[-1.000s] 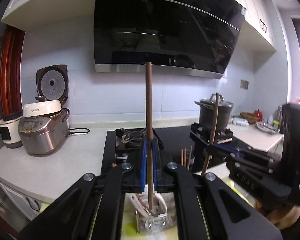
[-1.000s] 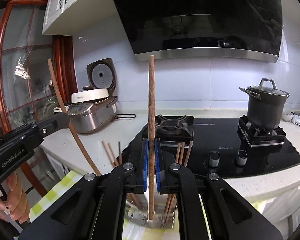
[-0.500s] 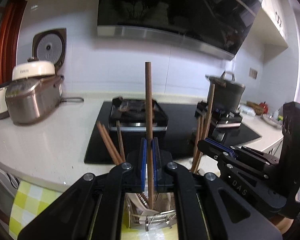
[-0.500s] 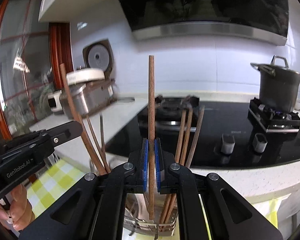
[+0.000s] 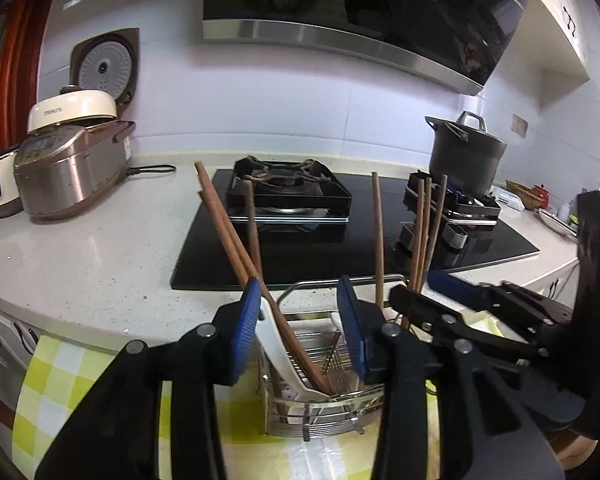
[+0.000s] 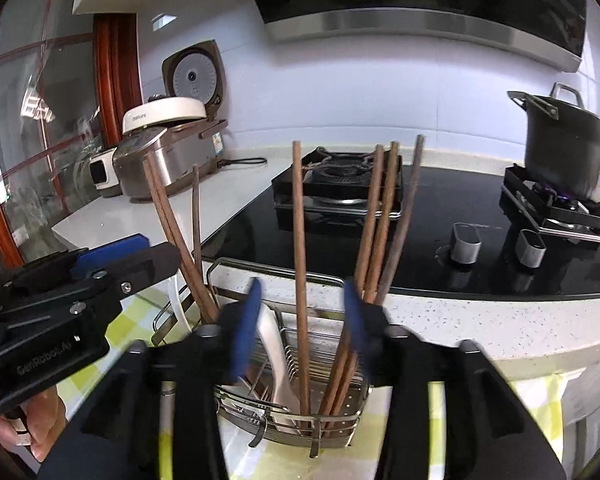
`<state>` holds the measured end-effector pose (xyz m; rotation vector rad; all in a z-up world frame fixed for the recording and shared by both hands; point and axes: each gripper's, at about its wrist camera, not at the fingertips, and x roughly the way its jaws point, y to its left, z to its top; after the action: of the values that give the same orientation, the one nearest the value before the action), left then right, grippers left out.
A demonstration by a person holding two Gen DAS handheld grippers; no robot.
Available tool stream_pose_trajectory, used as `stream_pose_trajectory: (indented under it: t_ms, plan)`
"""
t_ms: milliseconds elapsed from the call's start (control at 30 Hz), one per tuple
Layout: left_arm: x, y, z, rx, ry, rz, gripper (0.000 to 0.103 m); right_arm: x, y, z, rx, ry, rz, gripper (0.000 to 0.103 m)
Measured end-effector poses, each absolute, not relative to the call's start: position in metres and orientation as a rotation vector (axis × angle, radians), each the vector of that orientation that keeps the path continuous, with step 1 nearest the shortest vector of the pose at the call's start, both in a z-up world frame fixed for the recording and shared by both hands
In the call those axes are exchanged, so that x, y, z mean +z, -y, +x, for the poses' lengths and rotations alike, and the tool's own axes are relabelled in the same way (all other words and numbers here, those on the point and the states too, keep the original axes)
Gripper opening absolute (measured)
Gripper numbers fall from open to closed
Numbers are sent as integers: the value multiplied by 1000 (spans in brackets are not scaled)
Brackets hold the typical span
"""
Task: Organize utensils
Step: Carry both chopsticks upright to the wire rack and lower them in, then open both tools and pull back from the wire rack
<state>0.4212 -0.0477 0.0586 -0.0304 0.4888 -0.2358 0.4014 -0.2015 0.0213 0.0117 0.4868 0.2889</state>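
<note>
Standing upright in the wire utensil basket (image 6: 288, 408), a brown chopstick (image 6: 299, 264) rises between the opening, empty jaws of the right gripper (image 6: 300, 312), untouched by them, while the left gripper (image 5: 300, 320), nearby on the left, likewise opens over the same basket, holding nothing

I see brown chopsticks (image 6: 300, 240) and a white spoon (image 6: 278, 368) in a silver wire rack (image 6: 284, 412). My left hand-held gripper (image 5: 300, 320) is black with blue pads — same colours on the right hand-held gripper (image 6: 302, 320). Cloth (image 5: 60, 392) under the rack is yellow-and-white check. Desk (image 5: 80, 256) is white, finely speckled. Stove top (image 6: 480, 264) glossy black, pot (image 6: 560, 148) dark grey, rice cooker (image 5: 68, 168) bronze-silver with a cream lid — wall tiles (image 5: 280, 92) pale white.
</note>
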Motion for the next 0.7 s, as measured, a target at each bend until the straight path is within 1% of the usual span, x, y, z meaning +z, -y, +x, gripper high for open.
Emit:
stream_pose_trajectory:
  t_ms: [67, 300, 367, 433, 567, 700]
  plan:
    - [60, 44, 416, -218, -475, -29, 40, 24, 207, 397, 271, -474, 18, 45]
    - [64, 28, 387, -147, -419, -7, 65, 35, 231, 376, 227, -440, 56, 45]
    - [62, 23, 375, -141, -412, -3, 66, 38, 232, 367, 229, -433, 46, 48]
    - [61, 18, 362, -142, -409, 4, 70, 41, 232, 353, 230, -420, 30, 55]
    - [58, 11, 337, -129, -396, 20, 76, 45, 231, 328, 238, -416, 8, 56]
    - [57, 2, 308, -117, -381, 30, 83, 46, 228, 297, 245, -414, 1, 64]
